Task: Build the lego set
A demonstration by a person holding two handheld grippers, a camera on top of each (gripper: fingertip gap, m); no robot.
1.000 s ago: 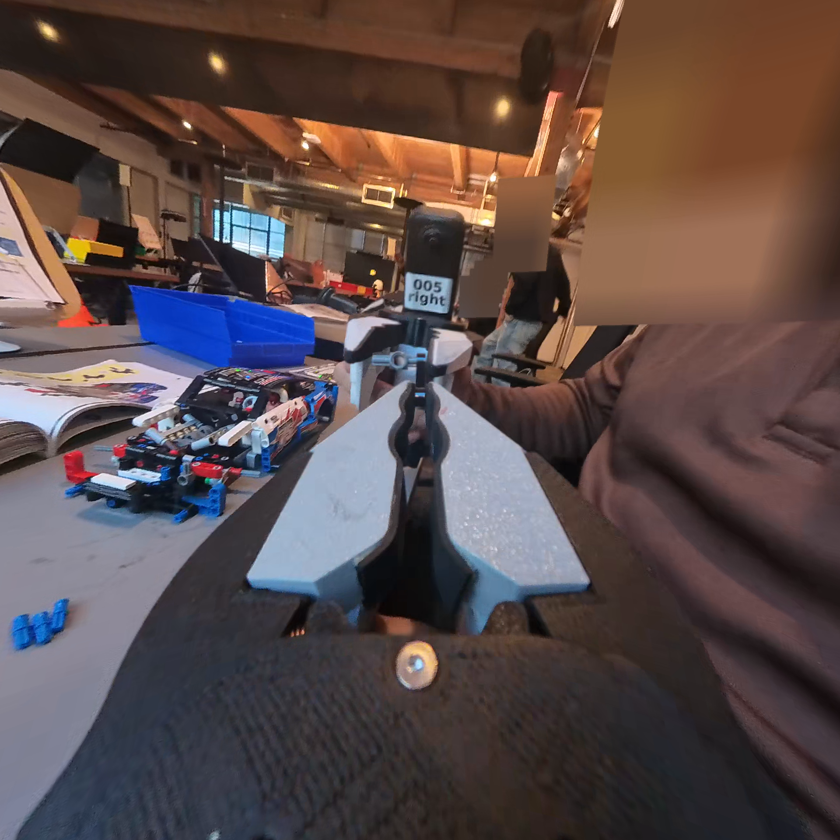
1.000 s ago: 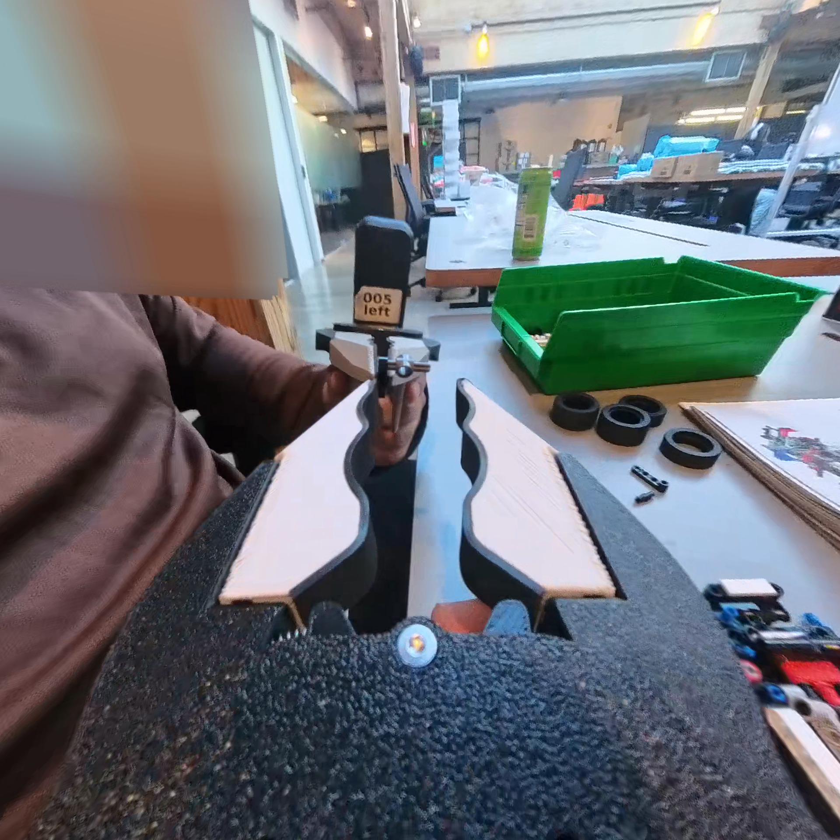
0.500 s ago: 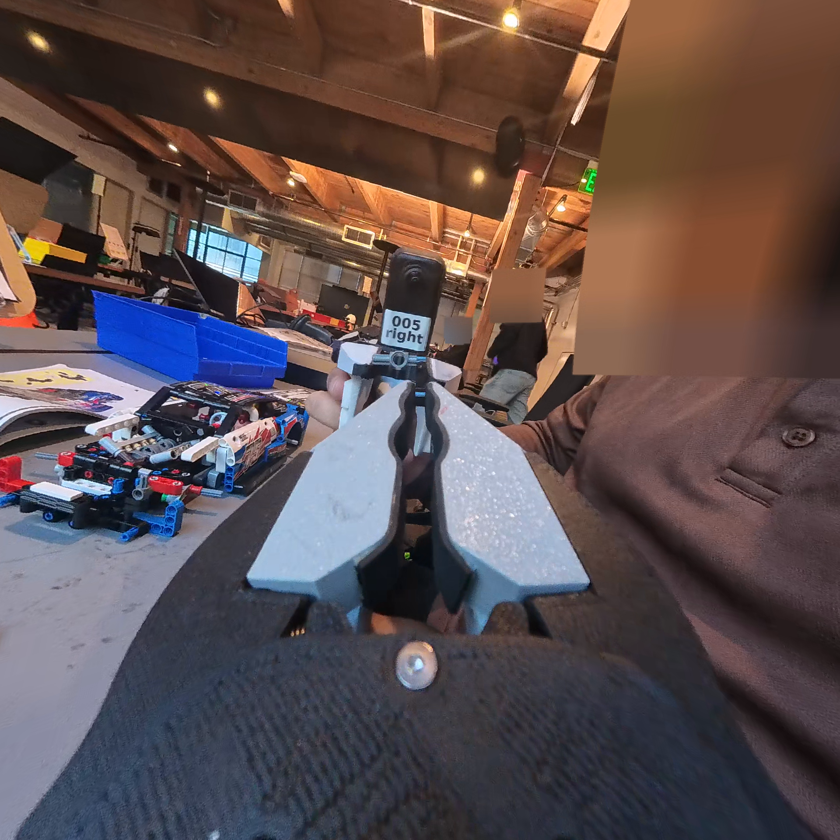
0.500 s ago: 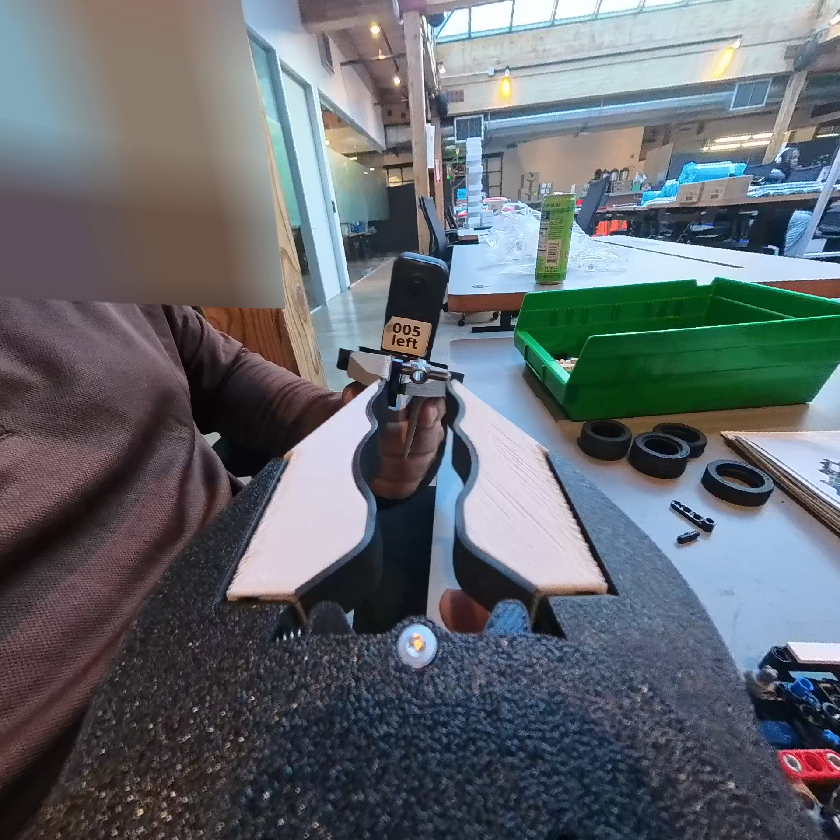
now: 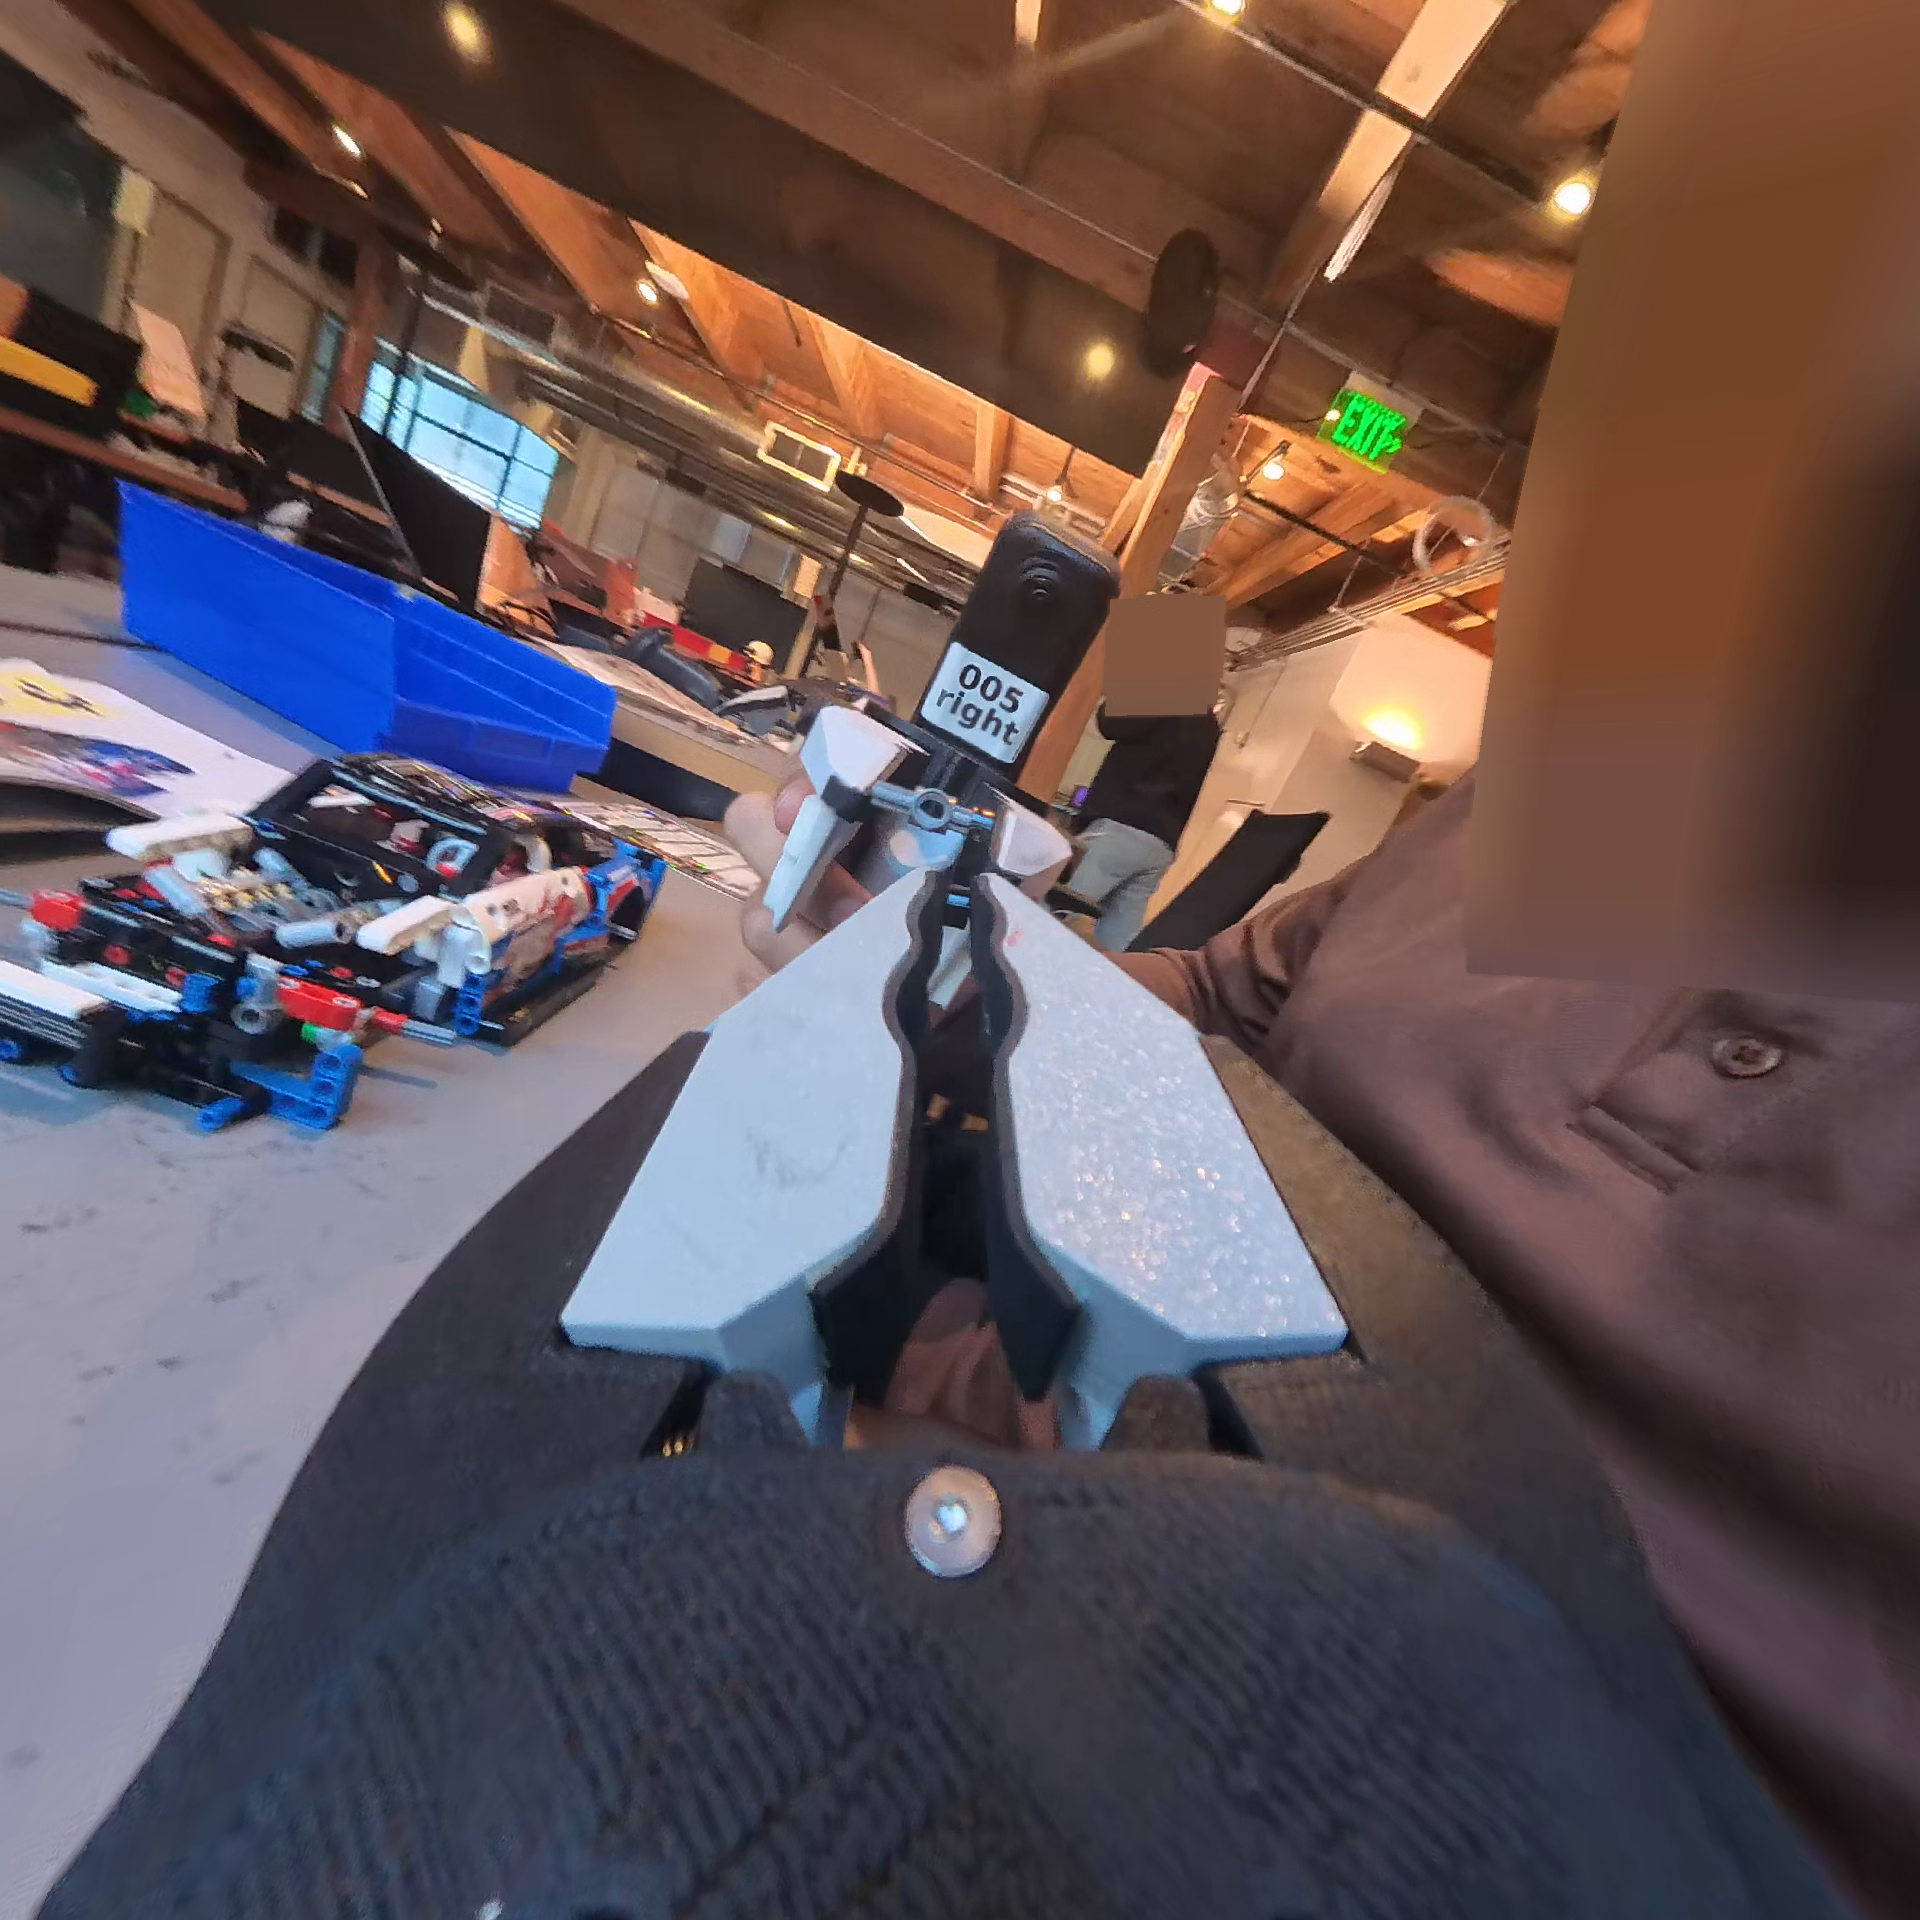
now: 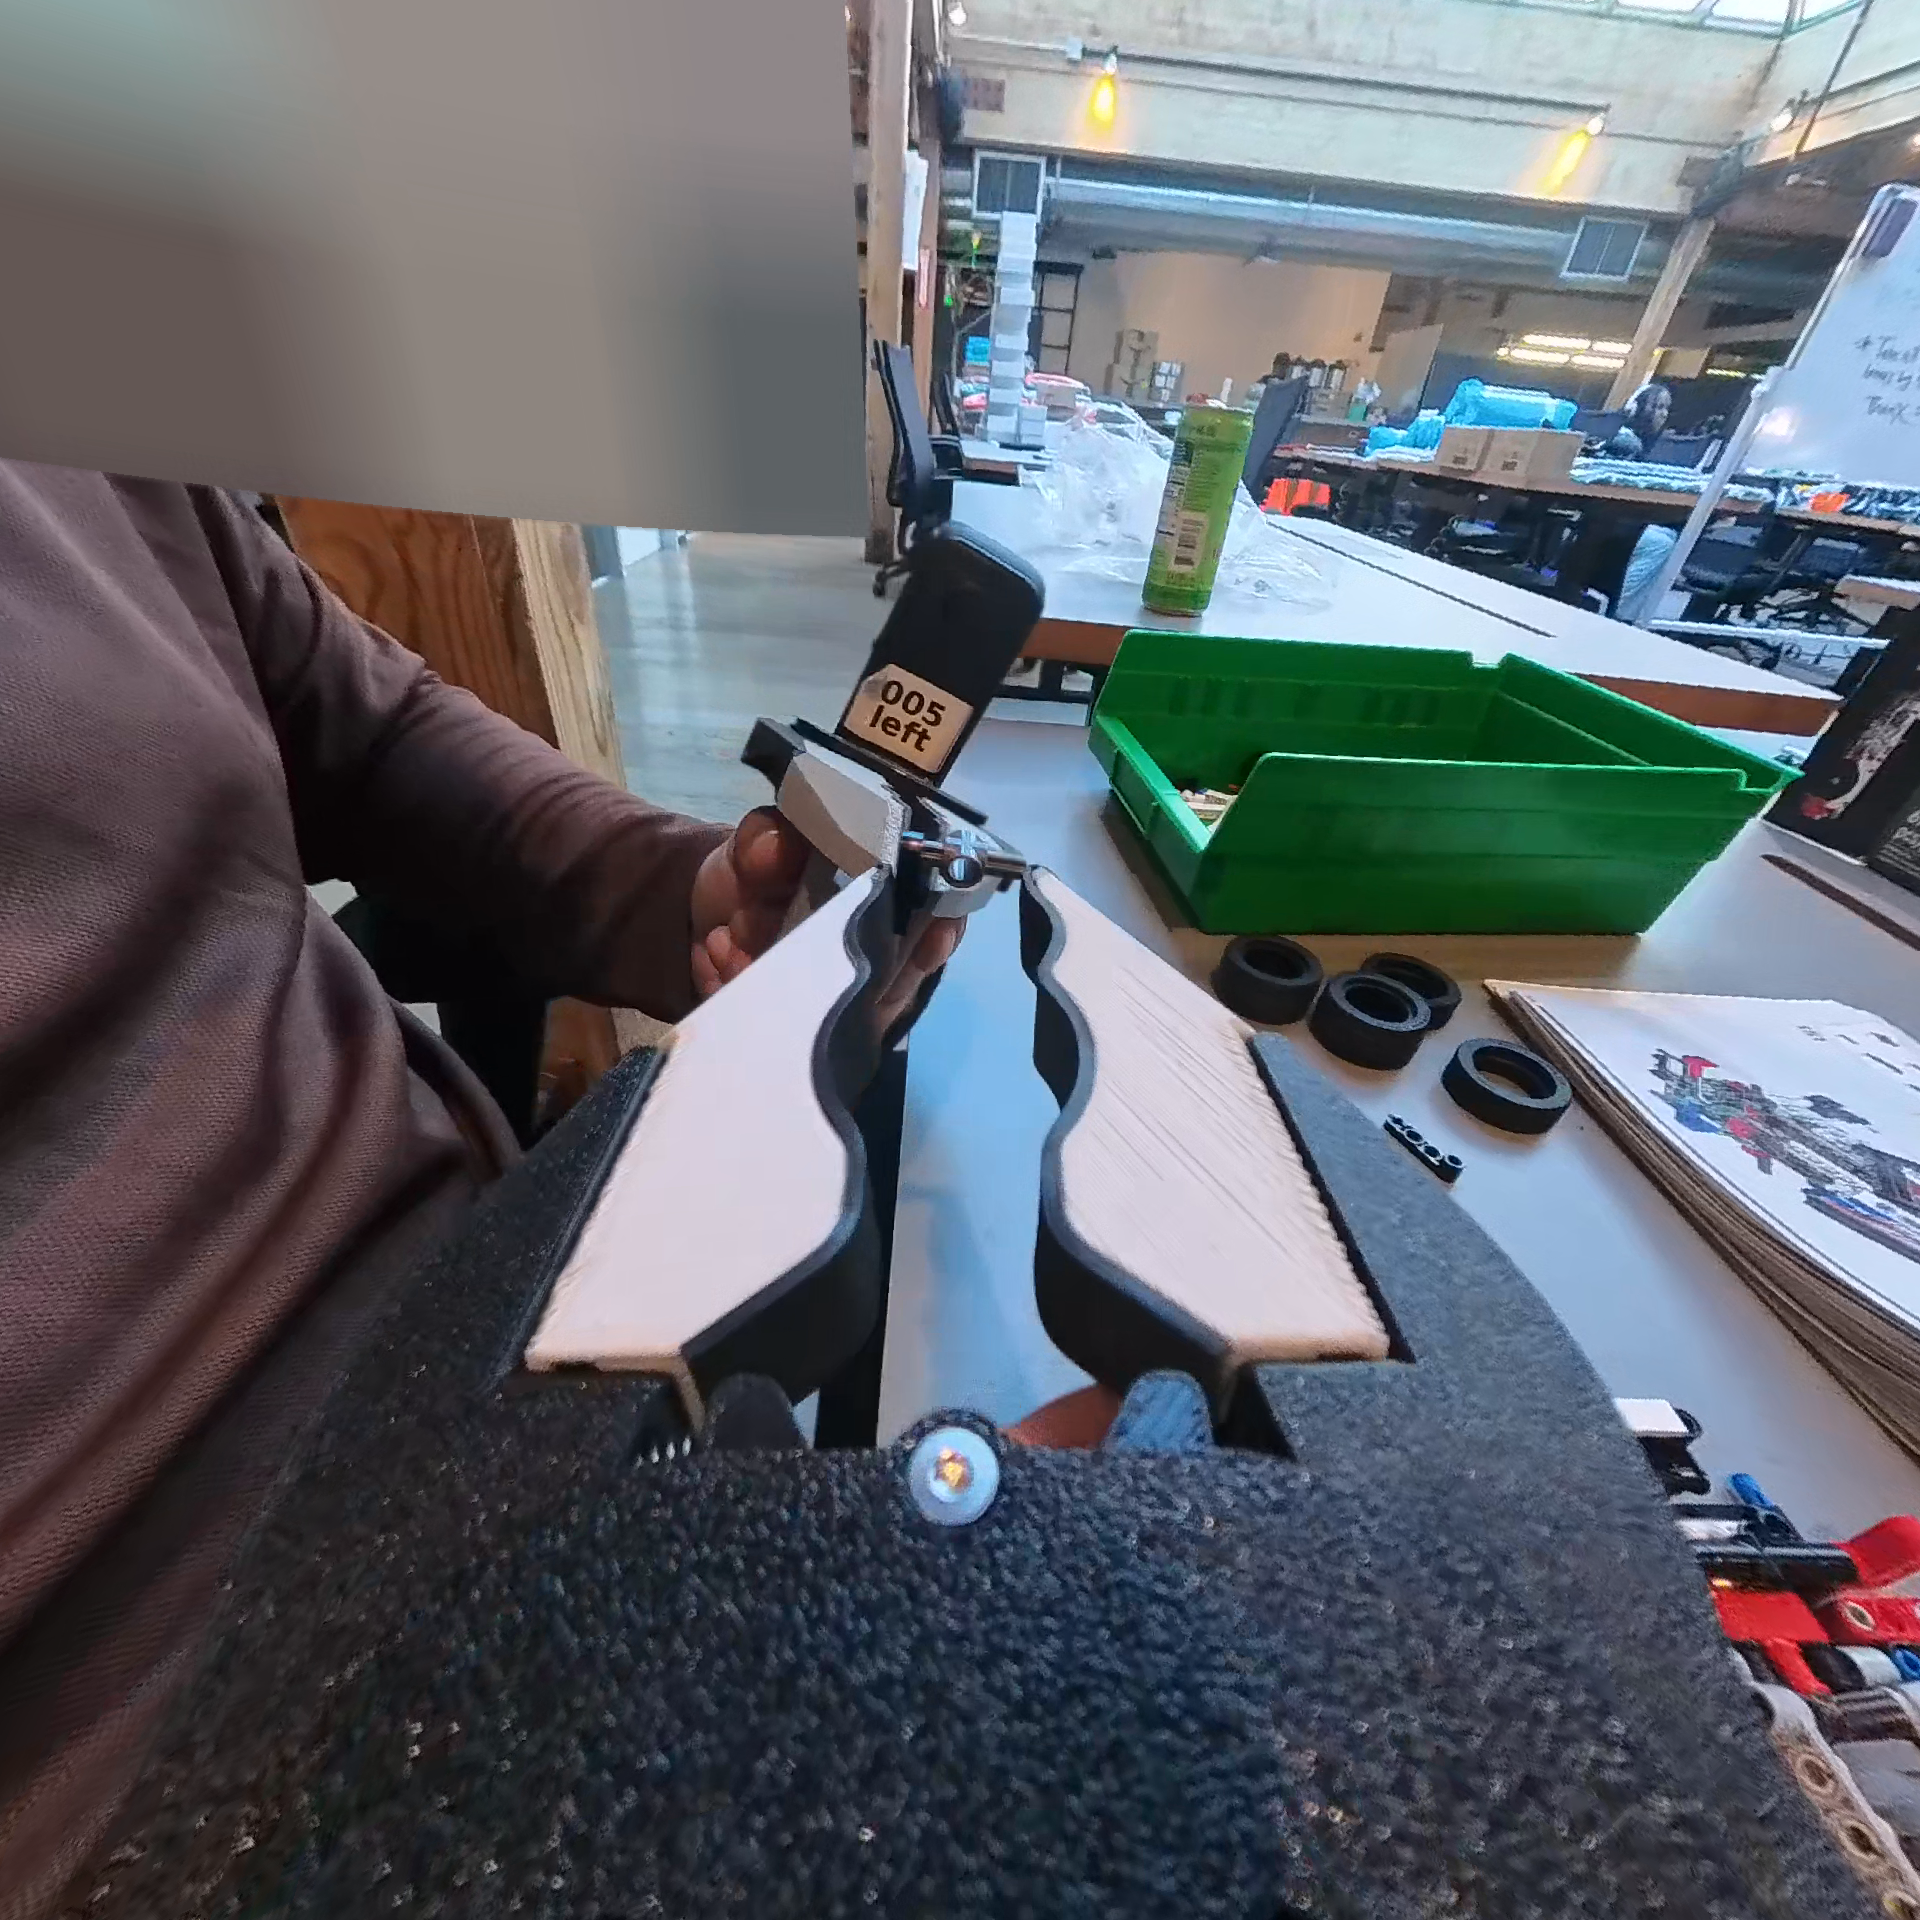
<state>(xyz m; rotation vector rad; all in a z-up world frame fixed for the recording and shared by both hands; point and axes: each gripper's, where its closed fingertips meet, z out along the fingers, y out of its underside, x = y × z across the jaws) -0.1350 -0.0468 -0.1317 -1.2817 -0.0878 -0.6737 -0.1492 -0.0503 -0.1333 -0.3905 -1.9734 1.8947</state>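
My left gripper (image 5: 951, 883) has grey fingers and is shut on a small lego part: a thin black piece with a grey cross connector (image 5: 935, 816) at its tip. It is held in the air in front of the person's chest. My right gripper (image 6: 954, 883) has white fingers, is open and empty, and faces the left one; the grey connector (image 6: 961, 847) sits just beyond its tips, level with the gap. The half-built lego car (image 5: 343, 914) stands on the grey table (image 5: 208, 1299), to the left. Its end shows in the right wrist view (image 6: 1818, 1621).
A green bin (image 6: 1455, 790) with parts stands on the table. In front of it lie three black tyres (image 6: 1371, 1018), a small black beam (image 6: 1423, 1132) and an open instruction booklet (image 6: 1766, 1122). A blue bin (image 5: 343, 655) stands behind the car. The person's brown sleeve (image 6: 468, 810) is close.
Both grippers have risen and tilted while still facing each other. The held part has come close to the right gripper's tips. The left stays shut, the right stays open.
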